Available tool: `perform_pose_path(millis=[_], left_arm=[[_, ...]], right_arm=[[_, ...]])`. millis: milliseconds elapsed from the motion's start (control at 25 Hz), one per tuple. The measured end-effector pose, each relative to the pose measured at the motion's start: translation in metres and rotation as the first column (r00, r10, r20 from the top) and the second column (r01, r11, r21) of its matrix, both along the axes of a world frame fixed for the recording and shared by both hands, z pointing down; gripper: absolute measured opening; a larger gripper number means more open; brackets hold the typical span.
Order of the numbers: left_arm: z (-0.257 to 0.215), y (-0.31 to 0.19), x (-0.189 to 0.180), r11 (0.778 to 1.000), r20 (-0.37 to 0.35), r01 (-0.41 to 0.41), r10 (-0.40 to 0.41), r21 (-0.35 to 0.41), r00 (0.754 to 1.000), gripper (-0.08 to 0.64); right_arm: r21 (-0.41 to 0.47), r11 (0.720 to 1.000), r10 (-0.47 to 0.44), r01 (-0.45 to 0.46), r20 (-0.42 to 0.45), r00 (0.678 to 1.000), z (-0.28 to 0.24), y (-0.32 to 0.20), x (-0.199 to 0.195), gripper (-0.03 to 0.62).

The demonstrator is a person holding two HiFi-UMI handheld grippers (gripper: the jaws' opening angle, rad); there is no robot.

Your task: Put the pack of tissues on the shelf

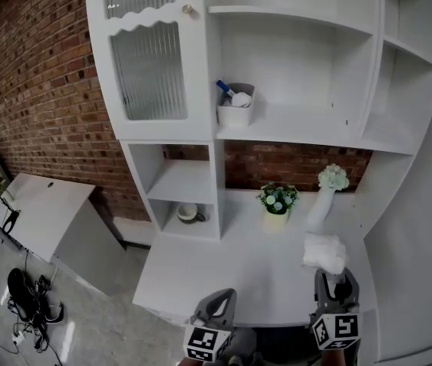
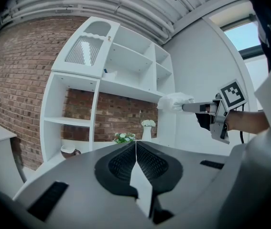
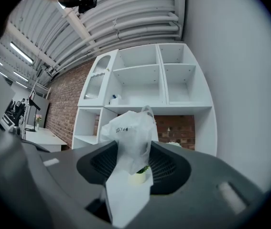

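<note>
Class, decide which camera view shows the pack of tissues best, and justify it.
The right gripper view: the pack of tissues fills the centre, clamped in the right gripper, wrapper print visible. The head view shows the pack only as a small white shape; the left gripper view shows it small, side-on.

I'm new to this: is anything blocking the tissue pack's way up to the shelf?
Nothing visible does. The right claw holds the pack of tissues in open air; the shelf beyond is bare except a cup at its left end.
</note>
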State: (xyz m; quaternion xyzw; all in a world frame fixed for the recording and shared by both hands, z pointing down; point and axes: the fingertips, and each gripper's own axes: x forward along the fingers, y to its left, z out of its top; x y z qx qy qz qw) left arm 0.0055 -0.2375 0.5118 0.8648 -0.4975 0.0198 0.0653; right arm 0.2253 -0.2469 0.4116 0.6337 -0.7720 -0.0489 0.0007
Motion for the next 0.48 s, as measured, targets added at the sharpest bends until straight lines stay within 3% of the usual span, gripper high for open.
perform_pose_path(millis=[240,480], left_arm=[[-0.003,-0.013,0.009,0.999,0.009,-0.031,0.031,-0.009,0.999,0.012],[0.003,-0.036,0.001,1.000,0.023,-0.024,0.024,-0.013,0.999,0.012]], right_arm=[[0.039,0.999,0.003,-0.006,0.073,0.997,-0.025,-0.018,0.005,0.187],[0.074,0.997,0.025,-0.026,0.018,1.000,-0.049,-0.041,0.001,0.187]])
